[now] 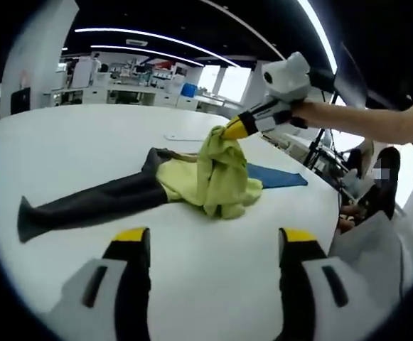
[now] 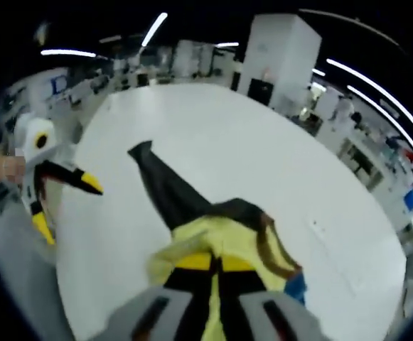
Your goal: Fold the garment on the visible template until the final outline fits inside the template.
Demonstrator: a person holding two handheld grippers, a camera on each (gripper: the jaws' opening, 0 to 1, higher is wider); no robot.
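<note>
Garment (image 1: 217,174) pinched in right gripper (image 1: 229,130), lifted above table (image 1: 85,142).

You have no text to read here. The white table (image 1: 85,142) carries no label, the yellow and dark garment (image 1: 213,177) shows no print or brand, and the blue template (image 1: 281,176) bears no marking. Any signs on the shelves (image 1: 128,78) far behind are too blurred for you to make out.
</note>
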